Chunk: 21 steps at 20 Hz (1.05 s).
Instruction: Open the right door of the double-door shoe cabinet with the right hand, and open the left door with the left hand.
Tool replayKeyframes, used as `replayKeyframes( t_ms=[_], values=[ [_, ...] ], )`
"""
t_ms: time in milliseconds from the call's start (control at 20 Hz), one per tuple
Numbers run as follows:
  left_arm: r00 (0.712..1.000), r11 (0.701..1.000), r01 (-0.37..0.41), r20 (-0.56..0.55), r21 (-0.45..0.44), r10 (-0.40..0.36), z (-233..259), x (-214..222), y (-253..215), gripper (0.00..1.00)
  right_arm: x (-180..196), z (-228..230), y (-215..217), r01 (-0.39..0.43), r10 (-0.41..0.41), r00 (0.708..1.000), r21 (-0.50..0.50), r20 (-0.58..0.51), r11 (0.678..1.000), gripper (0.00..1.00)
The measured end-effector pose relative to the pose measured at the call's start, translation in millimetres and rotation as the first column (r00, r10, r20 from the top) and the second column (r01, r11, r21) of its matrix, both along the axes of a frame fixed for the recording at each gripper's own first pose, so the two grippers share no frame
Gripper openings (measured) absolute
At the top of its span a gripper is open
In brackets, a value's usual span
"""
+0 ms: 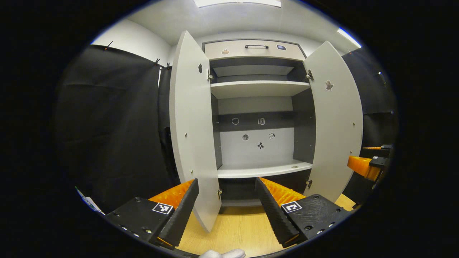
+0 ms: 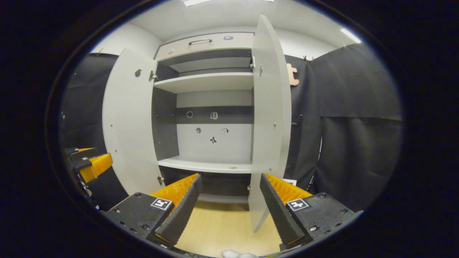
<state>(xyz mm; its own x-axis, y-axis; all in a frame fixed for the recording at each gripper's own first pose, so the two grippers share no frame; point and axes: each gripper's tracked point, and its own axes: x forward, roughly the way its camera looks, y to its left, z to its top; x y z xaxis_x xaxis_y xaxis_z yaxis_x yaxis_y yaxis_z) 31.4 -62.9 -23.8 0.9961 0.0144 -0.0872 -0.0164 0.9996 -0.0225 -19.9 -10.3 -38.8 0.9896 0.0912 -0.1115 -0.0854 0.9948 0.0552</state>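
Note:
The grey double-door shoe cabinet (image 1: 256,89) stands in front of me with both doors swung outward. In the left gripper view the left door (image 1: 193,136) hangs almost edge-on, its lower corner lying in line with the gap of my left gripper (image 1: 226,211), which is open and holds nothing. The right door (image 1: 337,122) stands wide. In the right gripper view the right door (image 2: 269,125) is nearly edge-on, just above my right gripper (image 2: 229,211), also open and holding nothing. The left door (image 2: 129,125) is angled outward.
Bare shelves (image 1: 261,168) with small stickers on the back panel. A drawer with a dark handle (image 1: 256,46) tops the cabinet. Light wooden floor (image 1: 236,229) lies below. The other gripper shows at each view's edge, the right gripper (image 1: 369,163) and the left gripper (image 2: 88,163). Black cloth walls stand on both sides.

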Motion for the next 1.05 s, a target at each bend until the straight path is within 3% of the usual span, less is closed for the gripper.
replayKeyframes(
  t_ms=[1050],
  values=[
    [0.997,0.997,0.071,0.005,-0.015,-0.071,4.6,14.4,19.3,0.94,1.7,21.4,36.6,0.022,-0.022,0.999,-0.011,0.036,1.0,1.0]
  ],
)
